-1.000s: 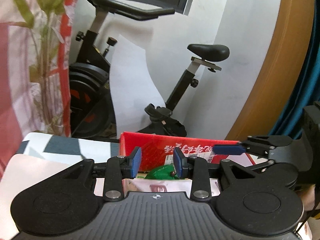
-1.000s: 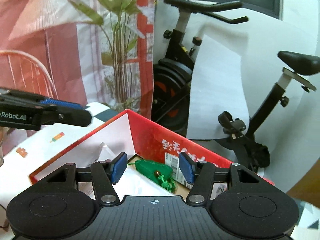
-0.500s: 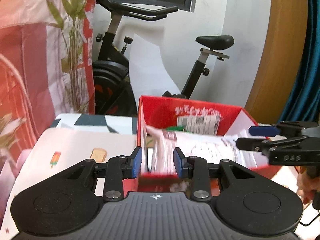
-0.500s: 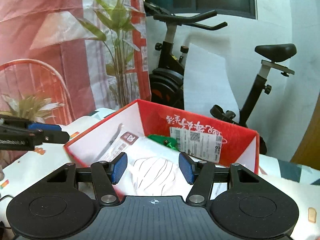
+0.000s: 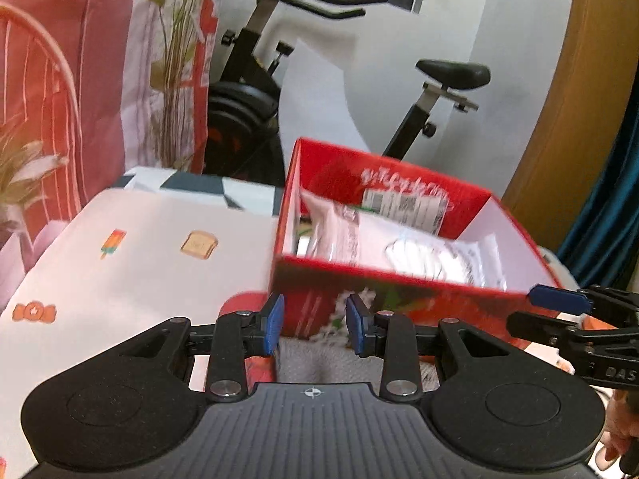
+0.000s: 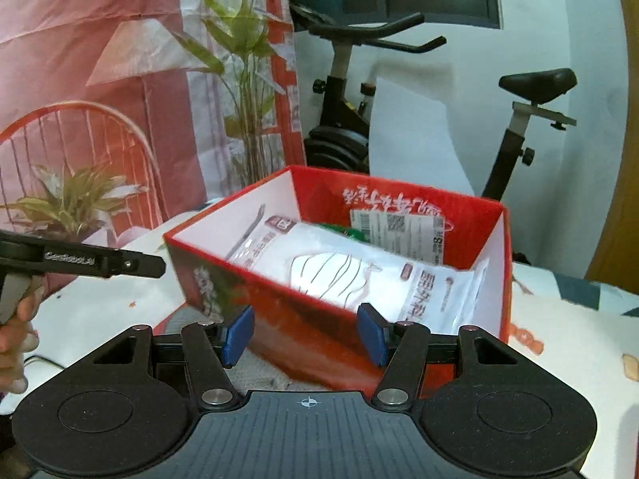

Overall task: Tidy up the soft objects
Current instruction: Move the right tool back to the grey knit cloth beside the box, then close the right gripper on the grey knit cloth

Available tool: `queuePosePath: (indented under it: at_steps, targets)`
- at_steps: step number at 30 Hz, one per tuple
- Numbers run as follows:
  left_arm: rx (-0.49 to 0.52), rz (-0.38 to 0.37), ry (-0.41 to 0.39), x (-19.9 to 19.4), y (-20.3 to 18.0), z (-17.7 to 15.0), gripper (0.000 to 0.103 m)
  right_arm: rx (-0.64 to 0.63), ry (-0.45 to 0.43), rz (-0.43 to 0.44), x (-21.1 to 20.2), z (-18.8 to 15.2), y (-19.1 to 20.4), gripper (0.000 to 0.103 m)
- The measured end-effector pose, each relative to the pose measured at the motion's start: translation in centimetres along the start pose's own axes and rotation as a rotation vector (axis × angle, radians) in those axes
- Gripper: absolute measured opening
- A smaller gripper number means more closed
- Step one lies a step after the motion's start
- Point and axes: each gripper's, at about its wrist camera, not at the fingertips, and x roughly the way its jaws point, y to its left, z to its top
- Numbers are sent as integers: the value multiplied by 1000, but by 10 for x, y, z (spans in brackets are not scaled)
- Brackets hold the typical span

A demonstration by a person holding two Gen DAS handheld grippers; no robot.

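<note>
I see a tabletop (image 5: 151,263) under a white cloth printed with small snack pictures, a red box (image 5: 383,295) standing on it, a grey soft item (image 5: 311,359) before the box

Behind your table (image 5: 151,263), covered in a white cloth with small food prints, a black exercise bike (image 6: 347,119) stood against a white wall (image 6: 459,80), beside a red-and-pink curtain (image 6: 100,60) printed with plants.

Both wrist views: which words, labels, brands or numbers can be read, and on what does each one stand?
"DAS": on the right gripper body, cut off at the frame edge.
Left gripper arm: a white brand mark, too blurred to read.
Red box far wall: white Chinese characters, upside down, unreadable.
Shipping label: barcode and print, too small.
White packet: Chinese print, blurred.
</note>
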Motion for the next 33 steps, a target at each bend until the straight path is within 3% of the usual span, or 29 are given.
queuePosePath:
  at_steps: [4, 14, 33]
  targets:
    - [-24, 10, 18, 2, 5, -9, 36, -28, 41, -12, 1, -13, 4, 54]
    - [-37, 35, 69, 14, 12, -24, 36, 45, 130, -47, 12, -44, -12, 54]
    - [-19, 17, 106, 48, 12, -23, 36, 105, 210, -87, 31, -60, -34, 54]
